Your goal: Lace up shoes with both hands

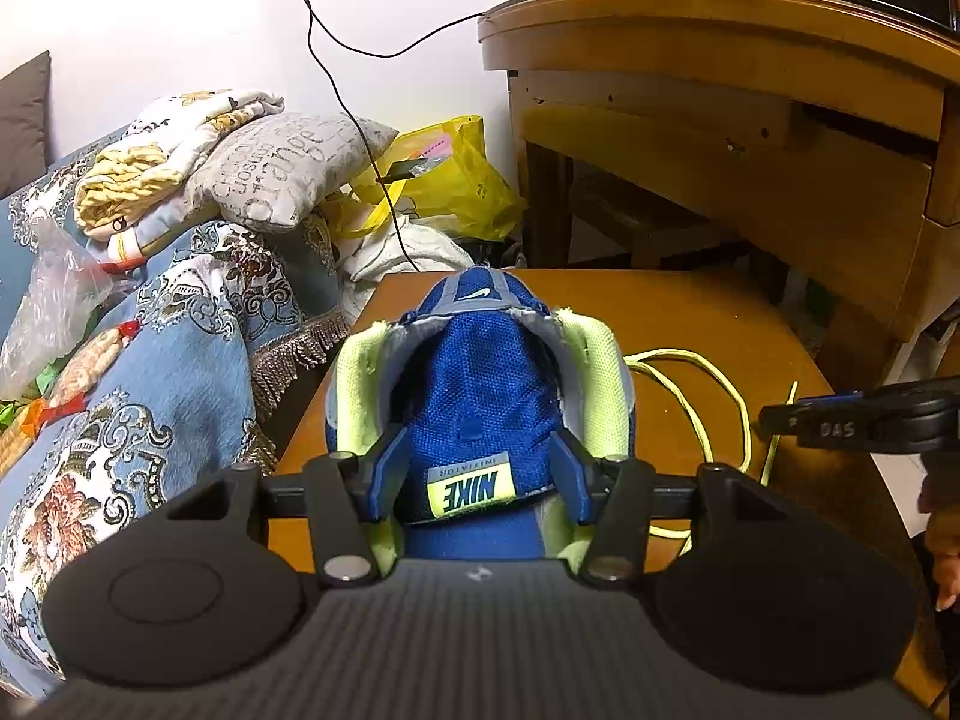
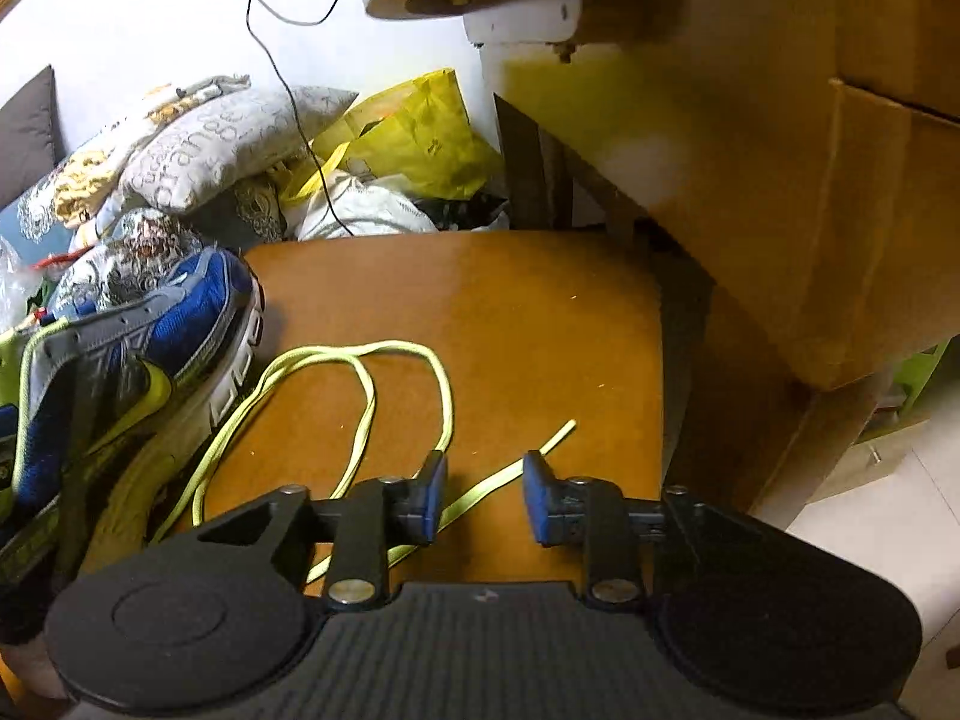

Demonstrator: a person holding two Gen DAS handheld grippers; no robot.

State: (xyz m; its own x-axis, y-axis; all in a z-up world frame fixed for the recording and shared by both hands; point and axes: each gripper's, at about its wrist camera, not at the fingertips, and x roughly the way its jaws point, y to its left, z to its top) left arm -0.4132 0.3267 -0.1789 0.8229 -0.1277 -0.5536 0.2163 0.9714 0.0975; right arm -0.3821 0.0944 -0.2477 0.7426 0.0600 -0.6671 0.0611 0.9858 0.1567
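Wooden stool [image 2: 492, 312] is carrying everything. Blue shoe [image 1: 480, 384] is sitting on it, toe pointing away from you, eyelets showing no lace.

Your left gripper [image 1: 477, 471] is bracing the shoe at its collar, fingers spread wide and pressing on the tongue's sides from within the opening.

Your right gripper [image 2: 485, 495] is hovering just over the stool to the shoe's right, jaws part open, gripping nothing.

Yellow-green lace [image 2: 372, 396] is lying loose beside the shoe. Its free end [image 2: 555, 435] is running diagonally up-right between the right jaws, so the right hand is nearer; you are likely closing across that axis next.
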